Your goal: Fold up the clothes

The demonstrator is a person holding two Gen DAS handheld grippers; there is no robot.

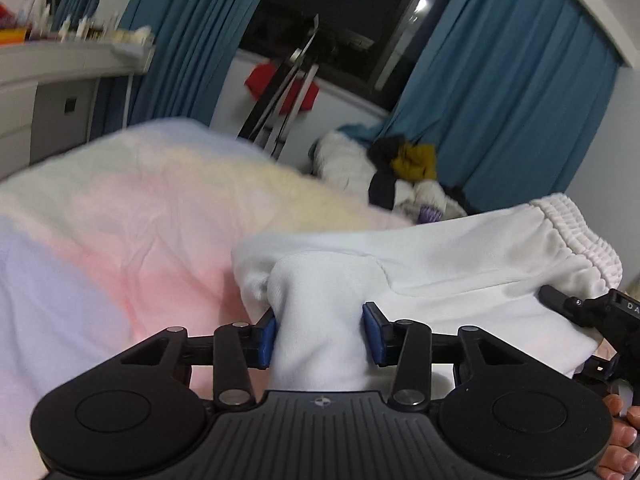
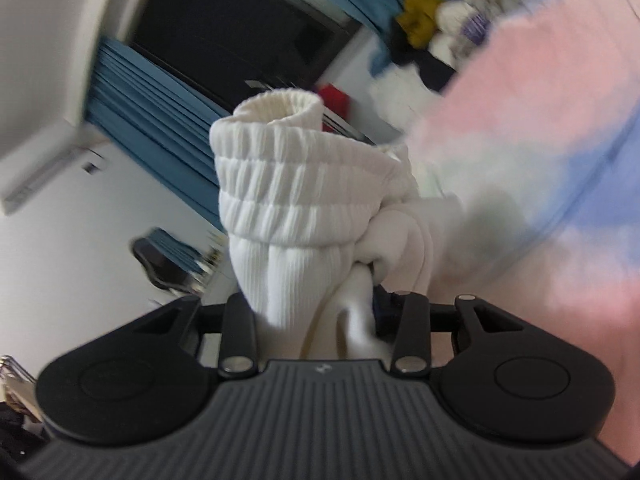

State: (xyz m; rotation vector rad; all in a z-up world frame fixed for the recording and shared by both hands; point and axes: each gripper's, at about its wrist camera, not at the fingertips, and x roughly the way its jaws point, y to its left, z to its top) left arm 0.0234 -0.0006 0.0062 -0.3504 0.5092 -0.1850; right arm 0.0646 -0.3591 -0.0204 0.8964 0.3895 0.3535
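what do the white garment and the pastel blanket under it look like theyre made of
White garment: looks like a soft cotton-type knit with a matte finish; it has a ribbed, gathered elastic band and thick, soft folds. Pastel blanket: probably plush fleece, with a fuzzy surface and blurred pink, blue and cream patches. Motion blur leaves both uncertain.

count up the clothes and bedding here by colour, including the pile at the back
white: 1, the garment gripped by the left gripper and right gripper
pastel pink-blue-yellow: 1, the blanket
mustard yellow: 1, in the pile
black: 1, in the pile
red: 1, under the window
total: 5 that can be told apart; the pile's pale items are too blurred to count
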